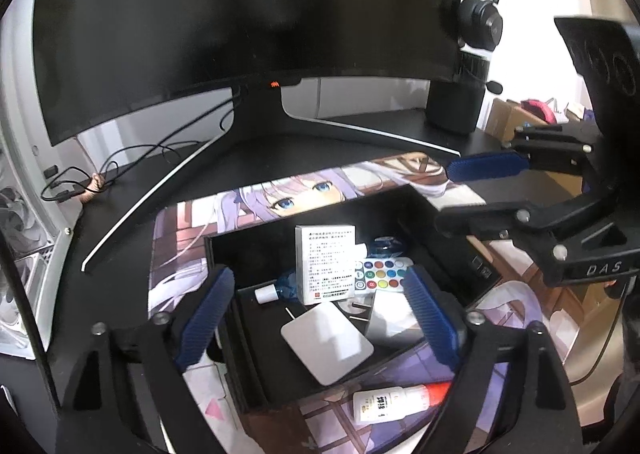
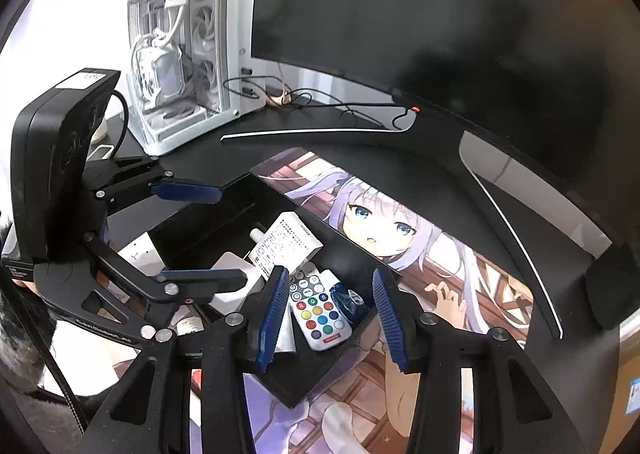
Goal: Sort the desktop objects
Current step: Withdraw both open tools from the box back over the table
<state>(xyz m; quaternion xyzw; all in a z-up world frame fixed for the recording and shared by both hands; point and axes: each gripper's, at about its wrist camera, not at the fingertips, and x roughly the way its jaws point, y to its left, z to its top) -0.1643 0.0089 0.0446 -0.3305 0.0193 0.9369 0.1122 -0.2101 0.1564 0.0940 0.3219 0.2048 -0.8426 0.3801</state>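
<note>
Hovering over the black tray (image 1: 224,254) on the printed desk mat (image 1: 264,194), mid-sort, by the look of it, with most items already dropped in. Left gripper (image 1: 320,314) standing spread wide, nothing between its blue pads, poised above a flat white pad (image 1: 326,342) lying in the tray. Right gripper (image 2: 328,314) standing partly spread, pads touching nothing, hanging over the colour-button remote (image 2: 320,314); remote resting inside the tray beside a blue crumpled wrapper (image 2: 352,300).

Also sitting in the tray: a white box (image 1: 325,264) with dense small print, too fine to read, and a small white bottle (image 1: 265,294) at nine o'clock of that box. Still lying outside, on the mat at six o'clock of the tray: a white glue bottle with a red cap (image 1: 394,402), label characters not legible.

Judging the next move: swinging one gripper toward six o'clock, lowering onto that bottle, closing across its body, then lifting it over the tray wall. Needing care with the round body rolling.

Readable writing: "DAS" on the right gripper's housing in the left view; a small orange logo on the monitor (image 1: 240,14) bezel.
</note>
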